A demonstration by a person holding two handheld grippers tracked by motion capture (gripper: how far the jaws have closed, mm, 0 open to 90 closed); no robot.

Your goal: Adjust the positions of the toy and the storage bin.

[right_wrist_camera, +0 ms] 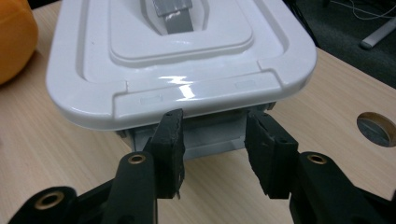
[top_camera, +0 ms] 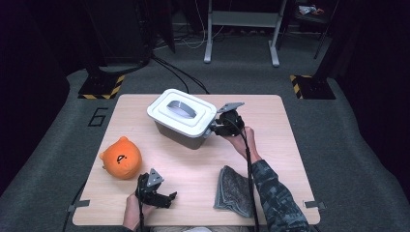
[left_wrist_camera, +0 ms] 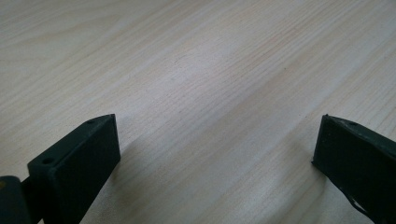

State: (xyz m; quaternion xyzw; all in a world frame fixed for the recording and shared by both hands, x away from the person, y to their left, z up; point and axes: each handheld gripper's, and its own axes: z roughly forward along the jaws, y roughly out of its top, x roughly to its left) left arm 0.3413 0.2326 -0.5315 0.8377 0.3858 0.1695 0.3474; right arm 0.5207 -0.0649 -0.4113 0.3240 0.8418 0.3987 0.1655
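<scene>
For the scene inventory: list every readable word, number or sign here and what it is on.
"6": a large dark numeral on the grey floor mat left of the table.
Yellow-and-black hazard stripes, no words: on the two stand bases on the floor.
White bin lid: two small moulded marks, too faint to read.

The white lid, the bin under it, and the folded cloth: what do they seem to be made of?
White lid: probably hard plastic with a glossy finish, since it shows bright reflections and moulded ridges.
Bin: likely grey plastic too, duller, with smooth flat walls.
Folded cloth: looks like soft grey textile, perhaps towel fabric; it lies in limp folds with a matte, fuzzy surface.
</scene>
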